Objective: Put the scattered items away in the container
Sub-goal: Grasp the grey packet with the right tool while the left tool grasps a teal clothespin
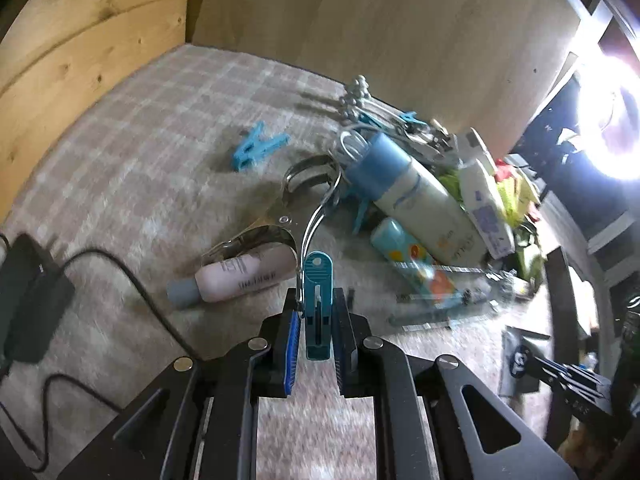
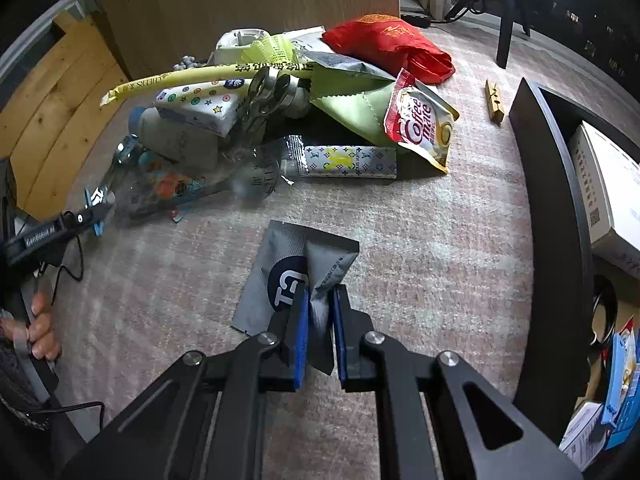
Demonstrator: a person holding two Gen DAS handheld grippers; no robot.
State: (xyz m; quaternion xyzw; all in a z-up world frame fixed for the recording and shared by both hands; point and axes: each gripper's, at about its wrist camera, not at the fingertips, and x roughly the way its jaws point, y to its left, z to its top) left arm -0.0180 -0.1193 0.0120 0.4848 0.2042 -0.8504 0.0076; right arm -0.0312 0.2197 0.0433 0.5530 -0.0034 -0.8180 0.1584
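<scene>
**Both grips set, lift clear before carrying**

The left gripper (image 1: 318, 312) has its fingers clamped on a teal clothespin (image 1: 319, 304) above the carpet (image 1: 132, 128). The right gripper (image 2: 320, 312) pinches a grey sachet (image 2: 288, 276) by its edge, near the black container (image 2: 556, 216) at right. Raise each straight up, keeping the sachet from slipping

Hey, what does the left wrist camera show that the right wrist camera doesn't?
Only the left wrist view shows the left gripper shut on a teal clothespin, a loose blue clothespin, a pink bottle under a large metal clip, and a black adapter.

Only the right wrist view shows the right gripper pinching a grey sachet, the red bag, the Coffee-mate packet, a wooden clothespin and the black container.

Both show the carpet and the central pile.
</scene>
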